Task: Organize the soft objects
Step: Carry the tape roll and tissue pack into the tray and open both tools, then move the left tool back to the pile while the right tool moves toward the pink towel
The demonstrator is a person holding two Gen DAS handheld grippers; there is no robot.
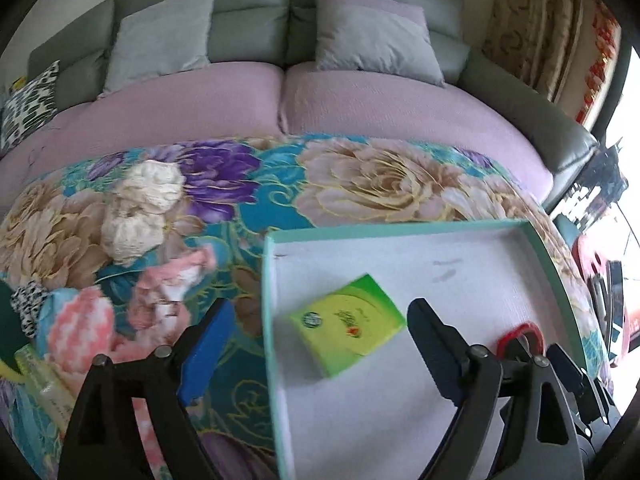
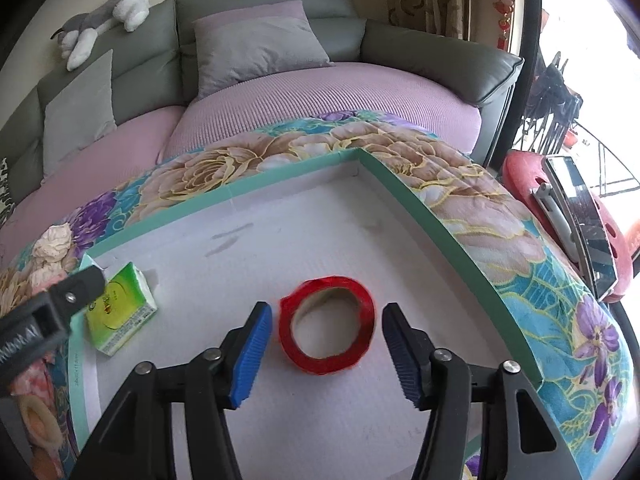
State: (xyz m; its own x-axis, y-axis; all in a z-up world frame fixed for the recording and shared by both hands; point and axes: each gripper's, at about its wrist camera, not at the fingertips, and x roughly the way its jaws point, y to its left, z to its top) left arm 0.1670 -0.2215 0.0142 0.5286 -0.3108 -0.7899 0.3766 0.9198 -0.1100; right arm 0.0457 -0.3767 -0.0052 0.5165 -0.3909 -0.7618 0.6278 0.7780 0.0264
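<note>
Right tool (image 2: 326,344) spread, red tape roll (image 2: 328,322) btwn | left tool (image 1: 316,344) spread, over tissue pack (image 1: 347,324) | tray (image 2: 280,184)

Grey leather sofa (image 2: 440,60) at far side, lilac seat covers (image 1: 400,96); grey square cushions (image 1: 160,36) against backrest; grey-white plush dog (image 2: 104,20) along its top, left.

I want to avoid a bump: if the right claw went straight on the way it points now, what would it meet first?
Most likely the red tape roll, lying in the tray between the open right claw fingers, untouched. Depth is hard to judge.
</note>
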